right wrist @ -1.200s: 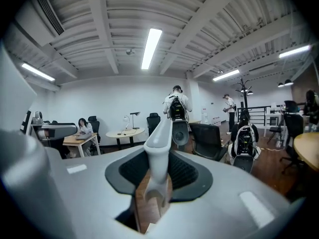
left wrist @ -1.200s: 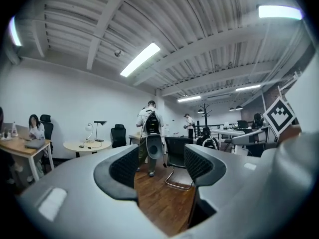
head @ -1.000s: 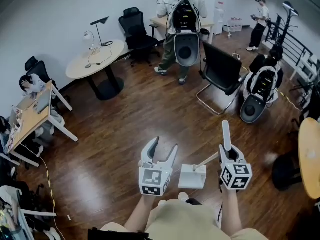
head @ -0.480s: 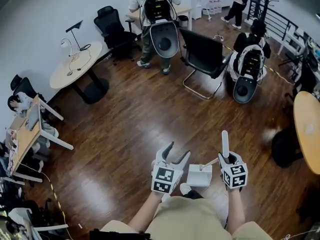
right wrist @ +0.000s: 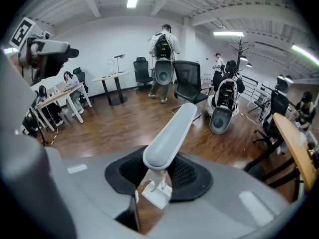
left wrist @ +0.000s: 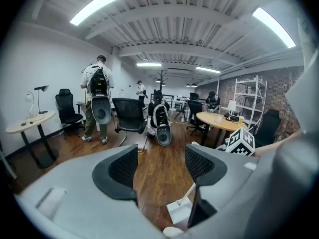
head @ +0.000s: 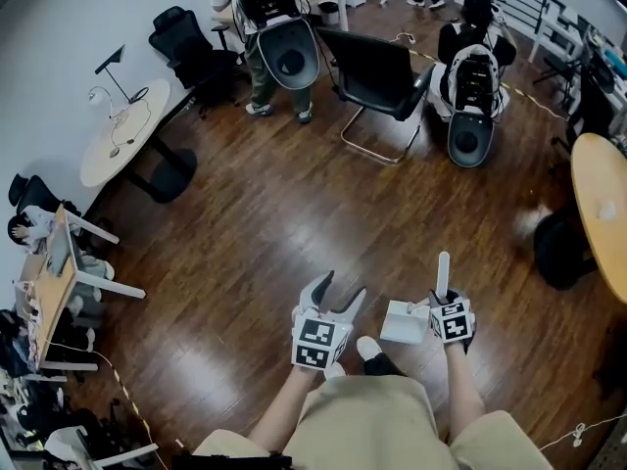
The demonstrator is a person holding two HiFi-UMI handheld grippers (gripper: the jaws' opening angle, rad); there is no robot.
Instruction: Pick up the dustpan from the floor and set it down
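Note:
A white dustpan (head: 404,323) hangs low between my two grippers, close to the person's white shoe (head: 369,348); I cannot tell whether it touches the wooden floor. Its thin stem runs up to my right gripper (head: 439,297), which is shut on the dustpan's handle. The broad white handle (head: 443,270) sticks up past the jaws. In the right gripper view the handle (right wrist: 169,136) stands between the black pads of the right gripper (right wrist: 160,176). My left gripper (head: 333,295) is left of the pan, jaws a little apart with nothing between them. The left gripper (left wrist: 160,166) sees the pan (left wrist: 180,211) below and to the right.
A black cantilever chair (head: 372,67) and a person with a backpack rig (head: 274,27) stand at the far side. Another rig (head: 470,96) rests on the floor at the right. A round table (head: 122,130) is at the left, a wooden table (head: 600,204) at the right edge.
Both grippers have come down toward the floor, and the dustpan has sunk with the right one. The head view has tilted further down. The left jaws stand as before.

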